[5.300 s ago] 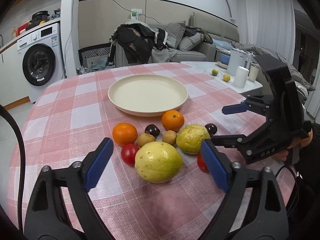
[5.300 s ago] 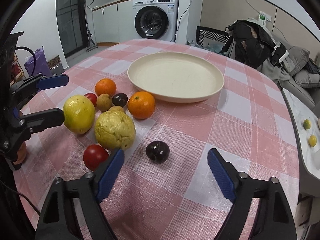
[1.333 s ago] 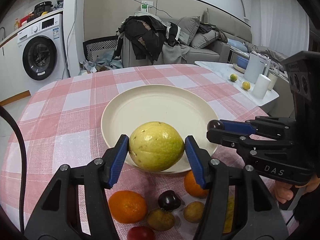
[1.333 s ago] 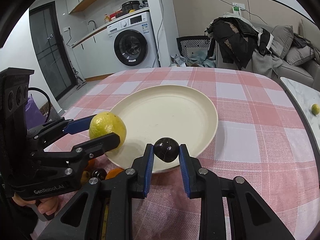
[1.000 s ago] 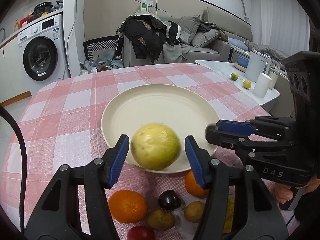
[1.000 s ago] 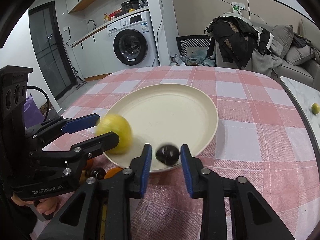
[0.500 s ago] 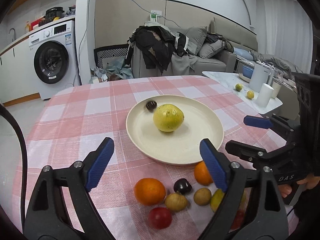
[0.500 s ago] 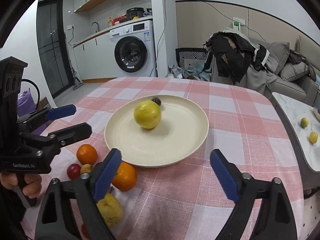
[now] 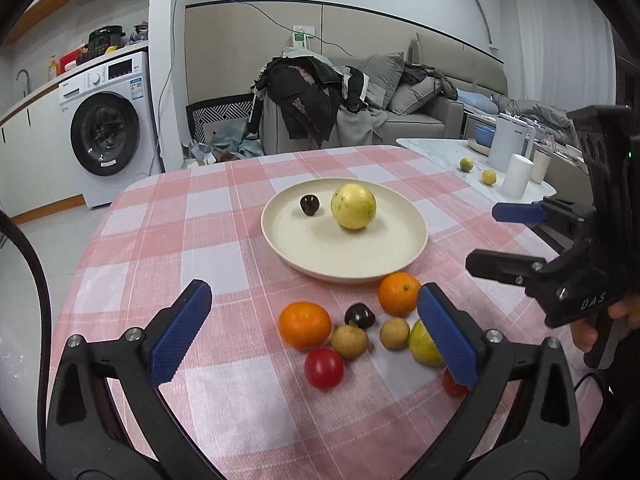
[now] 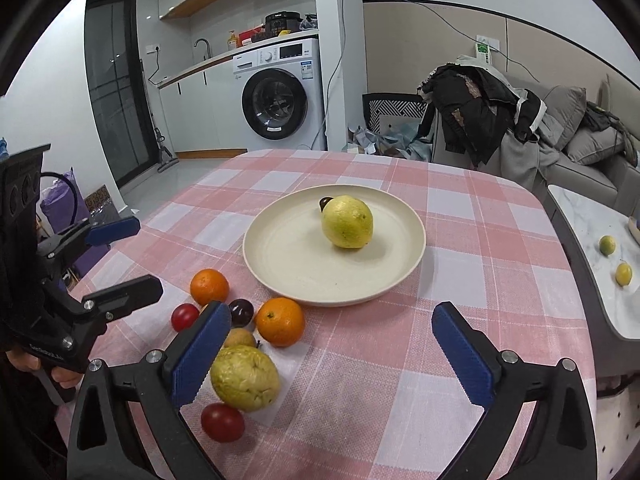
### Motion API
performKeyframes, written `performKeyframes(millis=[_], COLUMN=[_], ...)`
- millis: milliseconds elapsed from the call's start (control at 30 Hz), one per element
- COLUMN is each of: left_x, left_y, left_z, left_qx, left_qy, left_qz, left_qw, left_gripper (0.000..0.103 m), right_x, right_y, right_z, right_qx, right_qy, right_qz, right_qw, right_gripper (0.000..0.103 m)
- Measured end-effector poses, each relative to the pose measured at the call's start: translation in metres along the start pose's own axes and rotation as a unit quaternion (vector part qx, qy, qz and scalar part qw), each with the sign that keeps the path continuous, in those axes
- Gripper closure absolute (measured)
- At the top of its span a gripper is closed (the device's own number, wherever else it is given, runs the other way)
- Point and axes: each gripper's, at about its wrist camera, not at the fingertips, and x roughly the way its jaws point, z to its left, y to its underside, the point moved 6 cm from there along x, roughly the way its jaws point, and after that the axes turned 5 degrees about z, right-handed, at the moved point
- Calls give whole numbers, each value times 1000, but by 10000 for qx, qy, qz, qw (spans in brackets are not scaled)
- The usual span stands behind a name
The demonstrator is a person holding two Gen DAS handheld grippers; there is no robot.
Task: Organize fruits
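Clearly, from the left wrist, the left gripper [image 9: 312,336] is spread and empty; a small dark plum [image 9: 309,204] is seen whole beside the large yellow-green fruit [image 9: 353,206] on the round cream plate [image 9: 400,256]. From the right wrist, the spread, empty right gripper [image 10: 332,354] is shown; the plum is mostly hidden behind the fruit, while a bumpy yellow fruit [image 10: 245,378] is seen whole on the pink checked tablecloth [image 10: 400,360].

Dark plum [image 10: 326,201] mostly behind guava [image 10: 347,222].

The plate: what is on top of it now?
On the plate lie a yellow guava and a small dark plum, apart in the left view. In the right view the guava covers most of the plum.
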Motion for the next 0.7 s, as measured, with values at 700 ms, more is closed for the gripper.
performKeyframes(millis=[700], left_x=[-8], left_y=[43], left_z=[-14], left_qx=[-140], left_qy=[117], left_qz=[435], left_qw=[9989], left_gripper=[0], right_x=[2], right_y=[44], right_z=[28], right_qx=[-264], right_qy=[-199], right_qz=[711], right_qw=[9969], right_gripper=[0])
